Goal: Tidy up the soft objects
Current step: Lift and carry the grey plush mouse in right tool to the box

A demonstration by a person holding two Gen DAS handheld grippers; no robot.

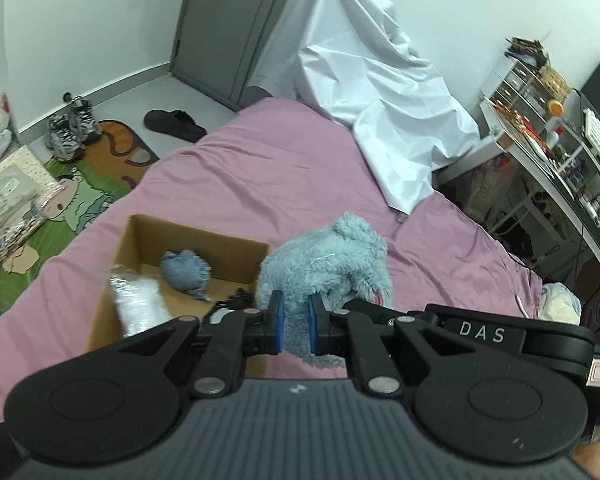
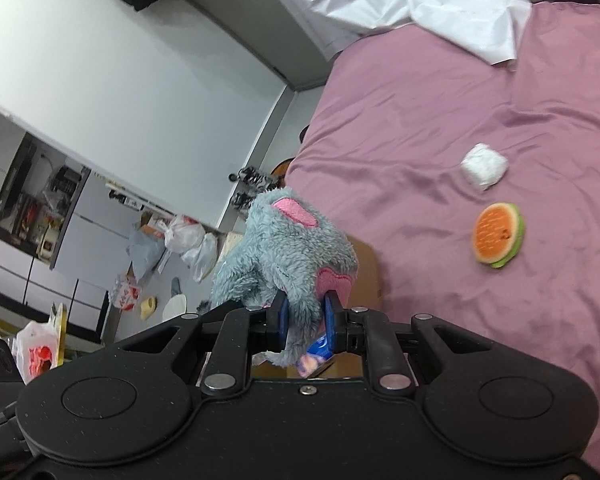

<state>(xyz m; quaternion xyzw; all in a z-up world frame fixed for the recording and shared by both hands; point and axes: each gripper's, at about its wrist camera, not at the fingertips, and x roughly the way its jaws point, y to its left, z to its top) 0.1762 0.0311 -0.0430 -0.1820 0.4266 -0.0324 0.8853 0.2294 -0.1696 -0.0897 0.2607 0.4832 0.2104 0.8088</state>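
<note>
Cardboard box (image 1: 148,248): sits on the pink bed (image 1: 260,168), at the left of the left wrist view, top open; a small blue-grey soft toy (image 1: 186,270) already lies inside, with a blurred clear-wrapped item (image 1: 138,304) at its near wall.
Grey plush toy (image 1: 328,268): hangs just right of the box's rim in the left wrist view, off the bed, carried by both tools; pink ear patches show in the right wrist view.
Left hand-held gripper (image 1: 294,322): jaws narrow, blue pads pinching a fold of the plush's fur.
Right hand-held gripper (image 2: 305,320): jaws nearly closed on another fold of the same plush, near a pink patch; a small blue-and-pink thing under the jaws is too blurred to name.
Step in hand: likely carrying the plush across to drop it into the box.
Doing it well: keep both pinches firm and level so the soft body does not sag and snag on the cardboard wall; bring the bulk fully over the opening before letting go, and release both sides together so it lands beside the small toy, not on the rim.
White soft bundle (image 2: 483,168): rests on the bed, well apart from the box, right of the right wrist view.
Watermelon-slice plush (image 2: 498,236): lies near the bundle, probably next to collect.
</note>
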